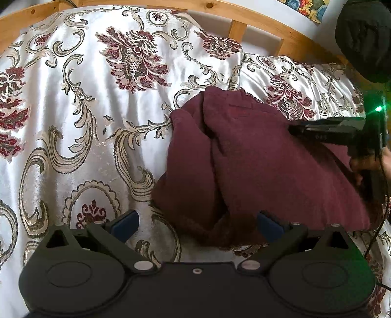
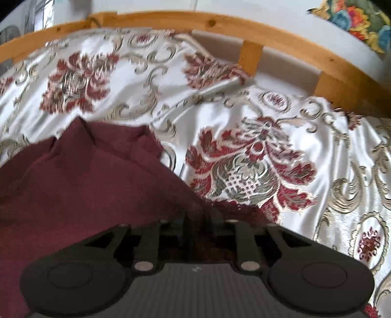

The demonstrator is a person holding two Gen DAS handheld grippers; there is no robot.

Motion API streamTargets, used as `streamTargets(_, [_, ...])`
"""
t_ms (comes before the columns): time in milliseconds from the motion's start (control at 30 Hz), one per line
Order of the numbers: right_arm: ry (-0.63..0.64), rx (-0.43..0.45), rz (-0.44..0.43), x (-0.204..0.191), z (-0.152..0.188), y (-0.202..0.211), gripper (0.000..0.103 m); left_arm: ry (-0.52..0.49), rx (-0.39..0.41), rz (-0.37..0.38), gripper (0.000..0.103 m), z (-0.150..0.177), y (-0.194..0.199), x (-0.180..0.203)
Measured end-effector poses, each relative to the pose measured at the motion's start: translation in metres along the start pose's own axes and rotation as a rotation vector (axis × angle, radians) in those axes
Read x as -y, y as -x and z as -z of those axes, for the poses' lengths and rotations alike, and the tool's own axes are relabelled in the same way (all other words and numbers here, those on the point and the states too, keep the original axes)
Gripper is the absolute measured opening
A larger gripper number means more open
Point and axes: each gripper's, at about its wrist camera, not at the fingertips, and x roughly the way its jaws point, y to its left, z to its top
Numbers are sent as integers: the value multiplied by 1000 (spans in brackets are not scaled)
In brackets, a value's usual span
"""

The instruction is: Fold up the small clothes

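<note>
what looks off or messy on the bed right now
The maroon garment is not flat: it lies bunched in deep lengthwise folds on the floral bedspread, with a ragged lower edge. The bedspread itself is wrinkled and pulled away from the wooden bed frame at the far side. Nothing looks spilled or broken.

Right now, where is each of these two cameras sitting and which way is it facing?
Left wrist: sits on the left gripper, looking down and forward over the bedspread at the maroon garment; its own open blue-padded fingers show, plus the right gripper and the hand holding it.
Right wrist: sits on the right gripper, facing the bed's wooden rail; its narrowly parted fingers reach into the garment's edge.
Shared: garment, bedspread, wooden rail.
</note>
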Motion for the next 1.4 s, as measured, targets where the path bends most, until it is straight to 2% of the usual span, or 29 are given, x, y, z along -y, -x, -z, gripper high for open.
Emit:
streamTargets(67, [5,32,-13,-2,-5,9,56,-4,-1,-1,102,0,-1,0])
streamTargets(133, [24,39,-39,-7,-9,13,76,-2,-2,-4,102,0,-1,0])
streamTargets(167, [41,32,-45,-12,-11,11,78,2,-3,-5,102,0,-2,0])
streamTargets(233, [88,-19,-16,-24,-8,1,92,6,-5,-3,102,1,-3,0])
streamTargets(300, [110,-78,41,-30,-1,-12,97,13,-8,-3,102,1,-4,0])
streamTargets(367, [50,-74,76,-22,7,-14,98,27,-8,0,102,1,-4,0])
streamTargets(500, [-184,25,94,12,18,26,102,40,-5,5,102,4,-2,1])
streamTargets(567, [-329,65,24,27,34,60,102,53,5,13,102,7,0,-1])
streamTargets(667, [-475,84,-46,31,69,102,103,96,31,50,102,13,4,-7])
streamTargets(733, [-492,105,-17,23,95,132,103,132,41,78,102,18,8,-12])
streamTargets(833, [-513,129,103,8,134,168,103,179,66,97,102,27,15,-15])
streamTargets(900, [-519,114,130,-1,152,179,103,209,76,103,102,32,17,-13])
streamTargets(1000, [-520,62,157,-5,156,179,103,237,68,99,102,38,16,-8])
streamTargets(1133, [-579,105,120,-3,153,182,103,255,62,69,102,40,14,2])
streamTargets(1233, [-558,127,118,-10,158,179,103,260,68,22,102,39,12,6])
streamTargets(1400, [-517,57,124,-19,165,157,103,264,70,-36,102,38,6,8])
